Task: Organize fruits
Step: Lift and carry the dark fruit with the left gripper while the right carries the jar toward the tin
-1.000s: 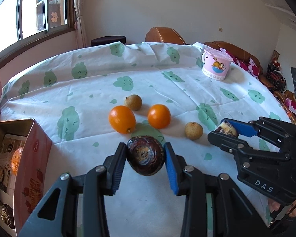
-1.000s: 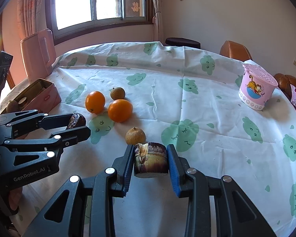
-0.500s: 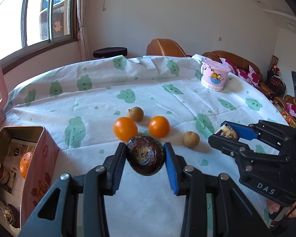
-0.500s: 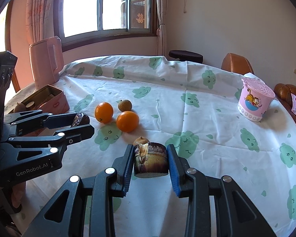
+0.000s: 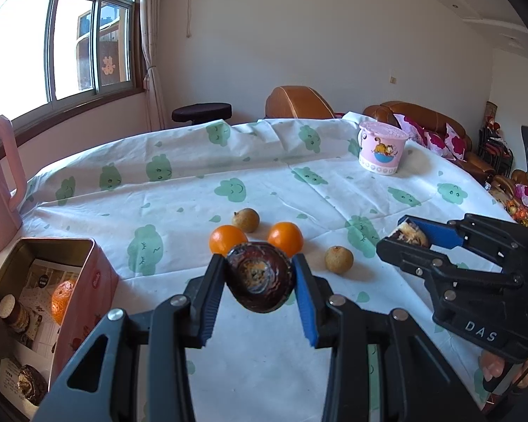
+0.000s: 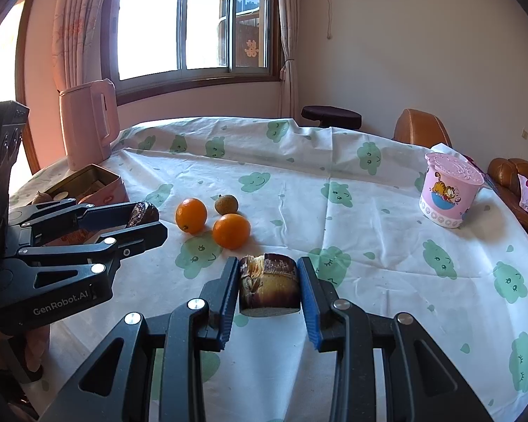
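Observation:
My left gripper (image 5: 259, 263) is shut on a dark round fruit shell (image 5: 260, 281), held above the table. My right gripper (image 6: 268, 267) is shut on a dark-skinned fruit chunk (image 6: 268, 285) with yellowish flesh. On the cloth beyond them lie two oranges (image 5: 227, 242) (image 5: 286, 238) and two small brown fruits (image 5: 245, 219) (image 5: 339, 259). An open pink tin (image 5: 91, 277) at the left holds another orange (image 5: 61, 300) and other pieces. In the right wrist view the oranges (image 6: 191, 215) (image 6: 231, 230) and one brown fruit (image 6: 226, 204) show; the other is hidden behind the chunk.
A pink kettle (image 6: 88, 123) stands behind the tin at the table's left edge. A pink cartoon cup (image 5: 382, 153) sits at the far right. Brown chairs and a dark stool ring the far side. The cloud-print tablecloth (image 5: 193, 176) covers the round table.
Both grippers have tilted upward, so more wall and window show and the table fruit sit lower in view. Each still holds its piece.

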### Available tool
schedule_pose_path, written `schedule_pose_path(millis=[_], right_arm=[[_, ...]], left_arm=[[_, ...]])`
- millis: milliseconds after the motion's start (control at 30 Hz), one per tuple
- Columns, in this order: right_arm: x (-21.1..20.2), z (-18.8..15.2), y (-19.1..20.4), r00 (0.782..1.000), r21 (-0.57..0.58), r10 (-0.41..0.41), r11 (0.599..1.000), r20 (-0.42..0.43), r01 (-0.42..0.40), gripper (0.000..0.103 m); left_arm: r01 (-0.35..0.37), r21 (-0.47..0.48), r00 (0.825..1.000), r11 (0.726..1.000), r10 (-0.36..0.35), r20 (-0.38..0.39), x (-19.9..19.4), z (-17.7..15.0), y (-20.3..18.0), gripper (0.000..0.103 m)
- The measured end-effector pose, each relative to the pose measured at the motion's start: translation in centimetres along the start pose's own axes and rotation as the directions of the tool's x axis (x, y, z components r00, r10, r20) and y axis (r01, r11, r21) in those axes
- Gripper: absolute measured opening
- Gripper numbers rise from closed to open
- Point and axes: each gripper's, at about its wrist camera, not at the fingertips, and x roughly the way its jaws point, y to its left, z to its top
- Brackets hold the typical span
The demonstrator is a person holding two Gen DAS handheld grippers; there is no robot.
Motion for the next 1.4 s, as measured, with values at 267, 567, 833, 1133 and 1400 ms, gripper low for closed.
schedule_pose_path(millis=[267,567,833,1133,1400], right_arm=[[-0.7,-0.1,0.0,0.999,0.004,-0.003,1.000,0.036,0.002,0.035],[-1.5,-0.1,-0.2,0.997,0.012,-0.006,1.000,0.076,0.005,0.035],[-2.2,-0.2,-0.3,0.993,0.018,-0.012,1.000,0.114,0.010,0.035],[-3.0,-0.3,-0.3,0.988,0.024,-0.020,1.000,0.151,0.017,0.035],[-3.4,-0.4,-0.4,0.984,0.029,-0.026,0.999,0.177,0.021,0.035]], left_arm=[[-0.010,0.011,0.999,1.000,0.010,0.036,-0.7,0.0,-0.3,0.040],[-0.022,0.014,0.996,1.000,0.021,0.085,-1.6,-0.1,-0.3,0.040],[-0.026,0.007,0.992,1.000,0.025,0.126,-2.4,-0.2,-0.2,0.040],[-0.032,0.000,0.986,0.999,0.032,0.163,-3.0,-0.4,0.0,0.040],[-0.040,-0.007,0.981,0.999,0.041,0.188,-3.5,-0.4,0.0,0.040]])
